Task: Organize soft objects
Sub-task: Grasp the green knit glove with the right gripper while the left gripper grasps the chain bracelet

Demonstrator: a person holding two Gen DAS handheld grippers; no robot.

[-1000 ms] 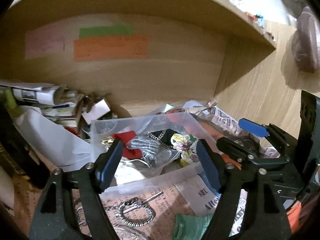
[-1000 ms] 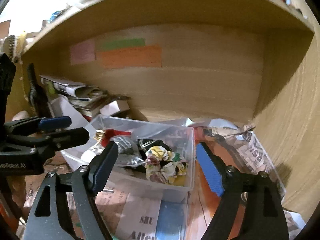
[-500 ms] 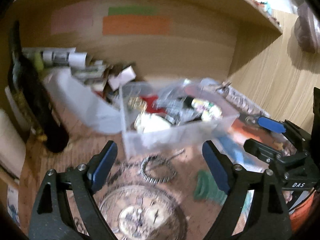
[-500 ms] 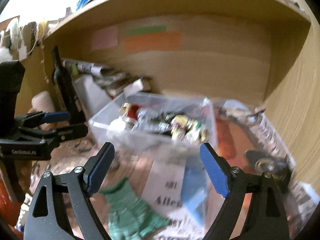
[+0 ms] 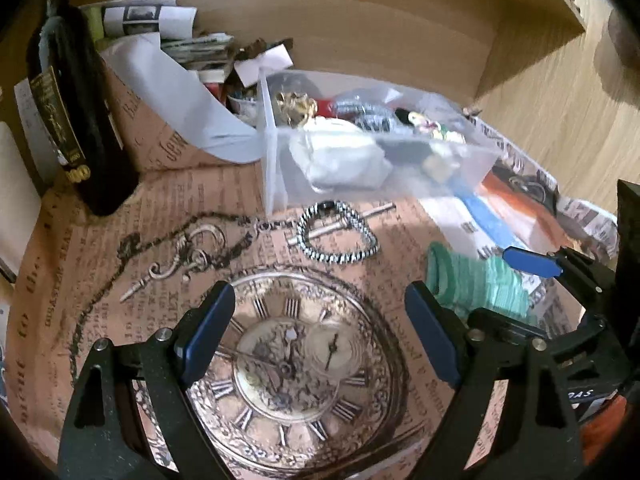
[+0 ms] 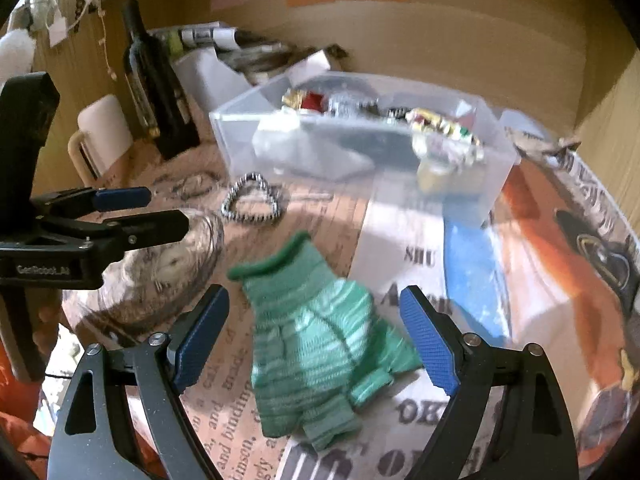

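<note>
A green knitted glove (image 6: 316,344) lies flat on the printed paper, between the open jaws of my right gripper (image 6: 312,340), which hovers over it empty. The glove also shows in the left wrist view (image 5: 472,284), at the right. A black-and-white braided scrunchie (image 5: 338,232) lies in front of a clear plastic bin (image 5: 472,160) that holds several soft items, among them a white cloth (image 5: 340,156) and a floral scrunchie (image 6: 444,132). My left gripper (image 5: 320,336) is open and empty above the printed clock face, left of the glove.
A dark wine bottle (image 5: 76,120) stands at the left. A white mug (image 6: 100,136) stands beside it. Stacked papers and a white folder (image 5: 180,92) lie behind the bin. The wooden shelf wall (image 5: 400,32) closes the back and the right side.
Both grippers have pulled back and tilted down from the bin. The glove now lies between my right jaws, and the clock print is under my left gripper.
</note>
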